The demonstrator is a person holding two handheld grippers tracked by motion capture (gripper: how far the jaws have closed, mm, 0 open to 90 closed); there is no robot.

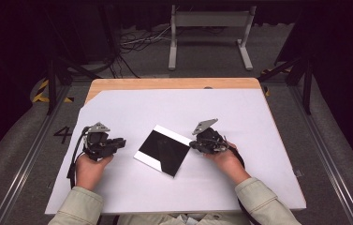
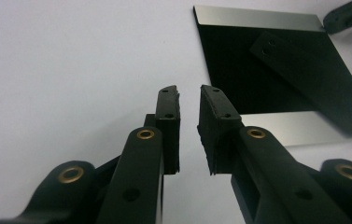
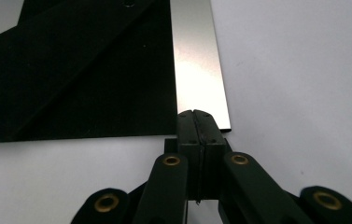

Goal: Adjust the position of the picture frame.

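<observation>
A flat black square panel (image 1: 162, 150) with silver strips on two opposite edges lies turned diamond-wise on the white sheet (image 1: 174, 110), between my grippers. A black diagonal flap (image 2: 304, 65) lies across its face. My left gripper (image 1: 123, 142) rests to the panel's left, a short way off, pointing at it. Its jaws (image 2: 188, 100) stand a small gap apart with nothing between them. My right gripper (image 1: 192, 144) is at the panel's right edge. In the right gripper view its jaws (image 3: 194, 114) are pressed together, tips at the near corner of the silver strip (image 3: 197, 60).
The white sheet covers a wooden table, whose bare back edge (image 1: 174, 83) shows. A grey metal stand (image 1: 210, 28) and cables (image 1: 136, 42) sit on the floor beyond. Bare sheet surrounds the panel on all sides.
</observation>
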